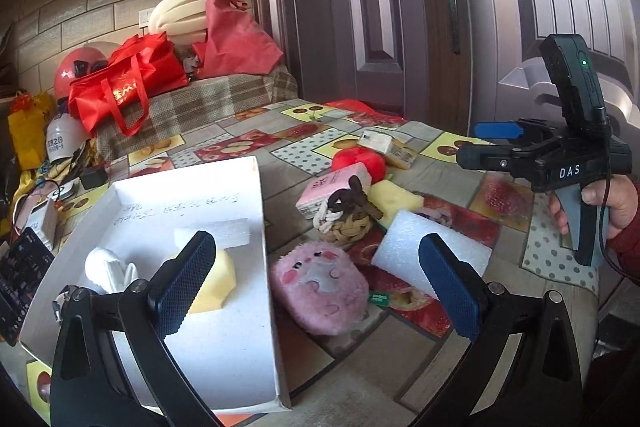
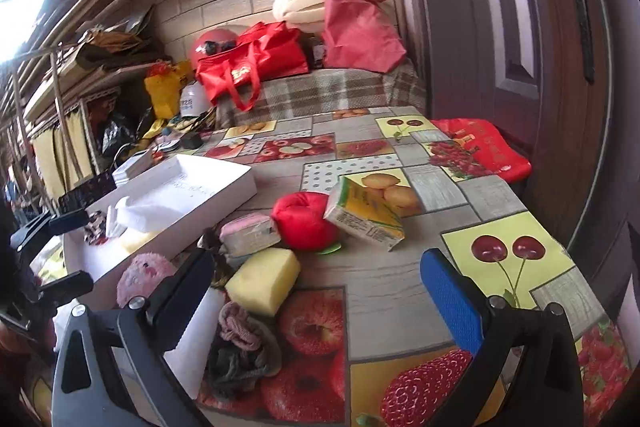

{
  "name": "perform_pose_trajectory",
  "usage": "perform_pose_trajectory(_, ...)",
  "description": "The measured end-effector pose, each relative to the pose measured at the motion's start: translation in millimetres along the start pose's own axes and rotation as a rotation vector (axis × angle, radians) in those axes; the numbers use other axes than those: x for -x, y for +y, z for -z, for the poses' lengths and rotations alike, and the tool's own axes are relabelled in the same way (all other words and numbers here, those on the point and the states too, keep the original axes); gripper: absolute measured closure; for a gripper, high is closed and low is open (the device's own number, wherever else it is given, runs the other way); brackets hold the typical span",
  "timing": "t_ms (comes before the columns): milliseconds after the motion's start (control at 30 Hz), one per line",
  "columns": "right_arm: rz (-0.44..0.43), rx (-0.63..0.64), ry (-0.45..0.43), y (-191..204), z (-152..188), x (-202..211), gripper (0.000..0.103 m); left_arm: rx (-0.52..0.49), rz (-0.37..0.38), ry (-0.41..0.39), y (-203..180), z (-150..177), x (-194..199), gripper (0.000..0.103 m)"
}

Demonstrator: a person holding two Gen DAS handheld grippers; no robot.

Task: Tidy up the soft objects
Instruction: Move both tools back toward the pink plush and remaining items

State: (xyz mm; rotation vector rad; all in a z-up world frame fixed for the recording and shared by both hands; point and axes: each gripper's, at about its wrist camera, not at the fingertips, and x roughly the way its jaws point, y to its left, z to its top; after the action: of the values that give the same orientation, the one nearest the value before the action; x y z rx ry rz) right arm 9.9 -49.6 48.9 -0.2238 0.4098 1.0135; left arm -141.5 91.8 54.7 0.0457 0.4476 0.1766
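Both spread wide and empty, left gripper over pink plush at 6 o'clock beside white box, whose yellow sponge sits half hidden behind a finger, right gripper near a second yellow sponge, partly masking white foam.

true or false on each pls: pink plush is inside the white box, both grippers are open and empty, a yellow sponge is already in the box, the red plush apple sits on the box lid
1. The pink plush is inside the white box. False: it lies on the table beside it.
2. The left hand-held gripper and right hand-held gripper are open and empty. True.
3. A yellow sponge lies in the box. True.
4. The red plush apple sits on a box lid. False: it rests on the tablecloth.
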Motion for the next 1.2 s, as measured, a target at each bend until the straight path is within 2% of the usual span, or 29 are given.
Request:
perform_pose_trajectory(100,-0.041,0.103,0.035,24,3,-1,0.000,-0.013,0.073,0.025,-8,-1,-2,0.001)
perform_pose_trajectory(233,-0.090,0.193,0.089,47,5,-14,0.000,0.068,0.251,0.057,-4,1,1,0.001)
perform_pose_trajectory(333,-0.096,0.264,0.135,61,8,-23,0.000,0.109,0.353,0.084,-3,3,4,0.001)
perform_pose_trajectory(533,-0.081,0.364,0.234,78,18,-41,0.000,0.139,0.447,0.211,-5,7,-8,0.001)
perform_pose_trajectory(600,-0.071,0.382,0.252,81,20,-45,0.000,0.150,0.439,0.239,-4,9,-11,0.001)
perform_pose_trajectory(800,-0.029,0.374,0.291,75,21,-52,0.000,0.143,0.330,0.291,-5,12,-17,0.001)
perform_pose_trajectory(900,0.026,0.361,0.292,61,21,-51,0.000,0.085,0.262,0.324,-9,15,-21,0.001)
perform_pose_trajectory(1000,0.073,0.303,0.288,38,19,-47,0.000,0.070,0.218,0.338,-9,17,-24,0.001)
perform_pose_trajectory(1100,0.022,0.239,0.225,25,14,-32,0.000,0.083,0.178,0.325,-10,15,-29,0.001)
perform_pose_trajectory(1200,0.006,0.239,0.183,26,13,-23,0.000,0.136,0.141,0.328,-8,8,-44,0.001)
